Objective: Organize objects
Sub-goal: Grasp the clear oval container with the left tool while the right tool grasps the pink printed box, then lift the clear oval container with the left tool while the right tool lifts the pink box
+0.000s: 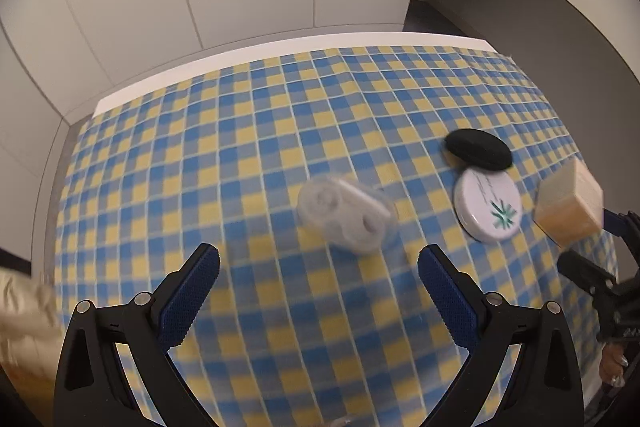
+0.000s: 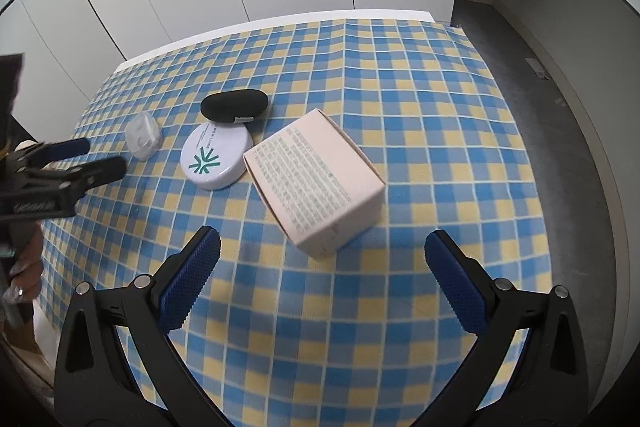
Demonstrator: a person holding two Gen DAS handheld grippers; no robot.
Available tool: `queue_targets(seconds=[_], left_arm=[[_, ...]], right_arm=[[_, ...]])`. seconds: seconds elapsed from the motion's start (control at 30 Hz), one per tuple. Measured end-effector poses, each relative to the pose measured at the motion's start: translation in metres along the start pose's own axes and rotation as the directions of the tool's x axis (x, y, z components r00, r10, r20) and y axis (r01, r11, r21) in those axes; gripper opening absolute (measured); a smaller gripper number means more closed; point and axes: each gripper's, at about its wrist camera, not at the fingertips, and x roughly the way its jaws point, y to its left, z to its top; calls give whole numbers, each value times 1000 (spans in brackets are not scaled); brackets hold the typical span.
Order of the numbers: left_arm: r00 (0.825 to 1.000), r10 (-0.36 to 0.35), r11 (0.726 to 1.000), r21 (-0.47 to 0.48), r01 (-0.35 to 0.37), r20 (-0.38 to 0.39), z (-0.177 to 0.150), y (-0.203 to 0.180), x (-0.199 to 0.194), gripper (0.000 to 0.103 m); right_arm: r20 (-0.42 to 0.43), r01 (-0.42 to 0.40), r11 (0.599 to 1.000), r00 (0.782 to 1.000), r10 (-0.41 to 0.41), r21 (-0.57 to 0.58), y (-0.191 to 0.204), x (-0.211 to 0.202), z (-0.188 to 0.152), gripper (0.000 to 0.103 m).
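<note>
— So where do the left tongs (image 1: 319,263) stand?
— Spread wide and empty, above the checked cloth (image 1: 280,131) on the bench, with the clear plastic case (image 1: 346,213) lying just ahead of their tips, blurred.
— And the right tongs (image 2: 322,247)?
— Also spread, gripping nothing. The pale printed carton (image 2: 316,183) lies just ahead of them, tilted on the cloth.
— The rest?
— The white round compact (image 2: 214,159) with a green mark sits just beside the carton's left corner, and the black oval pouch (image 2: 234,105) lies behind it, their edges touching or overlapping.
</note>
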Motion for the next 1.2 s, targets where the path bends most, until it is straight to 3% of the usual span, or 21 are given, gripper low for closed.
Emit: queue_targets(seconds=[0.13,0.3,0.33,0.37,0.47,0.7,0.93,1.2], left_arm=[[1000,-5,1000,3,5,-9,11,0,13,86],[1000,1,999,42,-3,31,10,-7,18,74],[999,-3,999,47,1,43,9,-8,17,63],[999,-4,999,48,1,54,8,-8,15,57],[999,4,1000,22,-5,46,5,-9,13,57],[997,78,997,-27,-77,10,-5,-4,5,57],[997,77,994,-85,-75,11,-17,-3,-14,57],[987,156,977,-144,-159,-35,-19,-3,-28,57]], right_arm=[[19,2,1000,1000,-2,-30,5,14,2,102],[33,32,997,999,-30,-71,21,32,7,92],[40,38,996,999,-35,-81,26,35,7,87],[41,41,995,998,-37,-88,29,37,8,75],[43,92,987,995,-87,-130,44,43,13,46],[47,92,987,995,-86,-132,65,44,20,46],[34,76,993,997,-73,-94,81,41,29,46],[23,79,994,997,-78,-73,91,27,41,46]])
